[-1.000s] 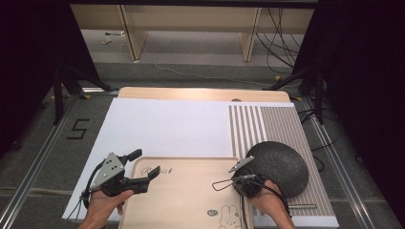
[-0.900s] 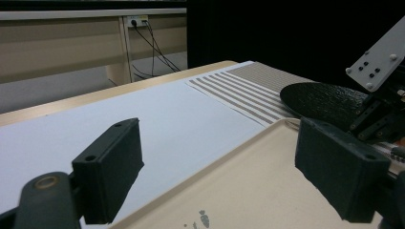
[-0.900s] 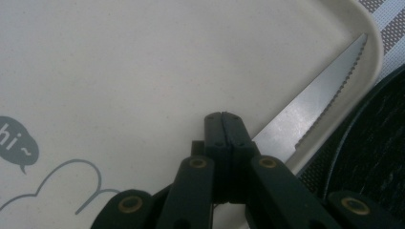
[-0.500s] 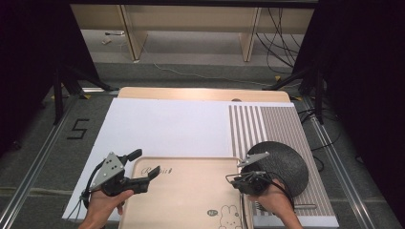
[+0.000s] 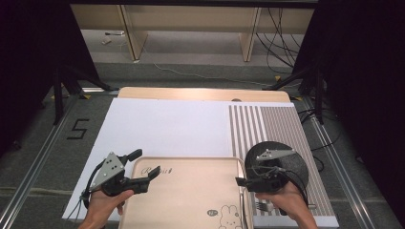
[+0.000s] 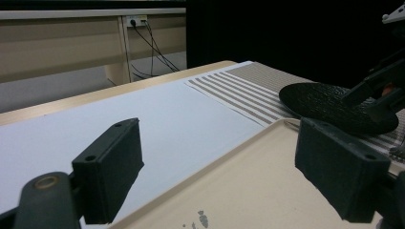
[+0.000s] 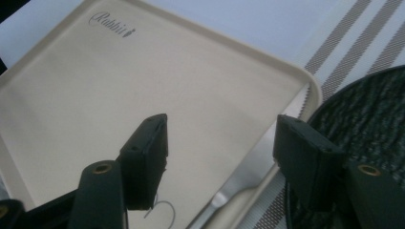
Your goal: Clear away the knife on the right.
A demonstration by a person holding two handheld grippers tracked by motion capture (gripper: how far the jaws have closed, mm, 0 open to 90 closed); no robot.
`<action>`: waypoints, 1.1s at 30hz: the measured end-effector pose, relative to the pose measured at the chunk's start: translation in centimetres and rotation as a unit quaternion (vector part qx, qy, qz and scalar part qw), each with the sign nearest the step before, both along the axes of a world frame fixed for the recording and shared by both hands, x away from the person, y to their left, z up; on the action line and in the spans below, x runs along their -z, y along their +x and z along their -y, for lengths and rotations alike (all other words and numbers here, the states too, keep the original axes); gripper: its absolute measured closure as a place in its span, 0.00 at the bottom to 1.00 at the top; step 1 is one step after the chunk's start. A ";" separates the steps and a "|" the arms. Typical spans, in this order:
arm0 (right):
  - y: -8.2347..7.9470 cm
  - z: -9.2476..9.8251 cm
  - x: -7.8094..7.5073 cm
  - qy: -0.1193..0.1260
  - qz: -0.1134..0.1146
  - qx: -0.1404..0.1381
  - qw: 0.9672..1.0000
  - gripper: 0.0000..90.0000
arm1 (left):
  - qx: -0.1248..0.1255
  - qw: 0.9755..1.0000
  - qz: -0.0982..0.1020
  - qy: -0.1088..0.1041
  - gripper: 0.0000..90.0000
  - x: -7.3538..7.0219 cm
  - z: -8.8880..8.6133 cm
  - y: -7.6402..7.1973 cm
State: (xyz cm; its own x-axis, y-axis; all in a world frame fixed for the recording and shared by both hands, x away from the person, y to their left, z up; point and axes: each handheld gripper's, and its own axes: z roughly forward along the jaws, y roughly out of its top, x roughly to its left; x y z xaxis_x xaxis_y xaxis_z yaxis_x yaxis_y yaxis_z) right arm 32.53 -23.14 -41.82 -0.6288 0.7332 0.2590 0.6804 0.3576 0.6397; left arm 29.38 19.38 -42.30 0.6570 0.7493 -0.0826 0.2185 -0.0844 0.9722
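With the beige tray (image 5: 186, 191) as landmark: the right gripper (image 5: 246, 181) hovers over its right rim, jaws just opened and released, nothing between them; a fork (image 5: 261, 206) lies just right of the tray beside the black plate (image 5: 298, 164). The left gripper (image 5: 145, 169), jaws released, straddles the tray's left corner. Judged next: clenching onto that rim.

The high view looks forward and down over the whole desk (image 5: 162, 129) from above the person's side. Each hand-held gripper view sits close and low behind its own jaws. All three share the beige tray (image 5: 191, 191) (image 6: 267, 191) (image 7: 143, 86) and the dark plate (image 5: 296, 164) (image 6: 334, 102) (image 7: 372, 114) beside it.
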 end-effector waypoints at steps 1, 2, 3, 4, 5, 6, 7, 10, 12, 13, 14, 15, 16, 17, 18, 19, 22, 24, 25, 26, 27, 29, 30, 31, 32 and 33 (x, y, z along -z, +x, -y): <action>0.0 0.3 -0.1 0.003 0.001 0.004 1.000 0.41 | 0.000 1.000 0.000 0.000 0.18 0.0 0.0 0.0; -0.1 0.6 -0.1 0.008 0.003 0.008 1.000 0.40 | 0.000 1.000 0.000 0.000 0.18 0.0 0.0 0.0; -0.2 0.8 -0.2 0.011 0.004 0.011 1.000 0.39 | 0.000 1.000 0.000 0.000 0.18 0.0 0.0 0.0; -0.3 1.0 -0.3 0.010 0.005 0.012 1.000 0.38 | 0.000 1.000 0.000 0.000 0.18 0.0 0.0 0.0; -0.4 1.2 -0.4 0.012 0.006 0.012 1.000 0.38 | 0.000 1.000 0.001 0.000 0.18 0.0 0.0 0.0; -0.4 1.3 -0.4 0.015 0.006 0.012 1.000 0.36 | 0.000 1.000 0.001 0.000 0.18 0.0 0.0 0.0; -0.5 1.4 -0.5 0.018 0.006 0.013 1.000 0.36 | 0.000 1.000 0.001 0.000 0.18 0.0 0.0 0.0; -0.8 1.7 -0.5 0.022 0.006 0.015 1.000 0.32 | 0.000 1.000 0.001 -0.001 0.18 0.0 -0.1 0.0; -0.9 1.9 -0.6 0.018 0.006 0.015 1.000 0.29 | 0.000 1.000 0.001 0.000 0.18 0.0 0.0 0.0; -0.9 1.9 -0.5 0.017 0.007 0.015 1.000 0.29 | 0.000 1.000 0.001 -0.001 0.18 0.0 0.0 0.0; -1.0 2.0 -0.6 0.018 0.005 0.016 1.000 0.28 | 0.001 1.000 0.001 -0.001 0.18 -0.1 0.0 0.0; -1.1 2.0 -0.6 0.018 0.005 0.015 1.000 0.28 | 0.001 1.000 0.001 -0.001 0.18 -0.1 0.0 0.0; -1.2 2.1 -0.6 0.018 0.008 0.015 1.000 0.27 | 0.001 1.000 0.001 -0.001 0.18 -0.1 0.0 0.0; -1.3 2.2 -0.6 0.016 0.011 0.015 1.000 0.27 | 0.001 1.000 0.001 -0.001 0.18 0.0 0.0 -0.1; -1.4 2.3 -0.6 0.016 0.013 0.017 1.000 0.26 | 0.000 1.000 0.001 -0.001 0.18 0.0 -0.1 -0.1; -1.5 2.4 -0.7 0.016 0.013 0.018 1.000 0.26 | 0.000 1.000 0.001 -0.002 0.18 0.0 -0.1 -0.1; -2.0 2.7 -0.7 0.015 0.018 0.027 0.999 0.25 | 0.000 1.000 0.001 -0.002 0.18 0.0 -0.1 -0.1; -2.2 3.0 -0.7 0.016 0.023 0.031 0.999 0.25 | 0.000 1.000 0.001 -0.002 0.18 0.0 -0.1 -0.1; -2.3 3.1 -0.7 0.017 0.023 0.033 0.999 0.25 | 0.000 1.000 0.001 -0.002 0.18 0.0 -0.1 -0.1; -2.4 3.2 -0.8 0.017 0.025 0.036 0.999 0.25 | 0.000 1.000 0.001 -0.002 0.18 0.0 -0.1 -0.1; -2.5 3.4 -0.7 0.018 0.027 0.039 0.999 0.25 | 0.000 1.000 0.001 -0.002 0.18 0.0 -0.1 0.0; -2.8 3.6 -0.8 0.018 0.028 0.044 0.998 0.24 | 0.000 1.000 0.001 -0.002 0.18 0.0 -0.1 0.0; -2.9 3.8 -0.8 0.018 0.033 0.047 0.998 0.24 | 0.000 1.000 0.001 -0.002 0.18 0.0 -0.1 0.0; -3.1 3.9 -0.8 0.018 0.034 0.049 0.998 0.24 | 0.001 1.000 0.001 -0.001 0.18 0.0 -0.1 0.0; -3.2 4.1 -0.8 0.019 0.039 0.051 0.998 0.24 | 0.001 1.000 0.001 -0.001 0.18 0.0 -0.1 0.0; -3.3 4.2 -0.8 0.019 0.042 0.054 0.997 0.24 | 0.001 1.000 0.000 -0.002 0.18 0.0 0.0 0.0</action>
State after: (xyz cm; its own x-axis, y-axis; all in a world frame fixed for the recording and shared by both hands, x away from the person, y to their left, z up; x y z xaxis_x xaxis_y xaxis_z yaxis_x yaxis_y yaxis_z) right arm 29.20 -27.34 -41.05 -0.5668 0.7889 0.2375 0.6574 0.2593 0.7075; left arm 29.42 19.42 -42.28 0.6586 0.7477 -0.0853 0.2180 -0.0810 0.9726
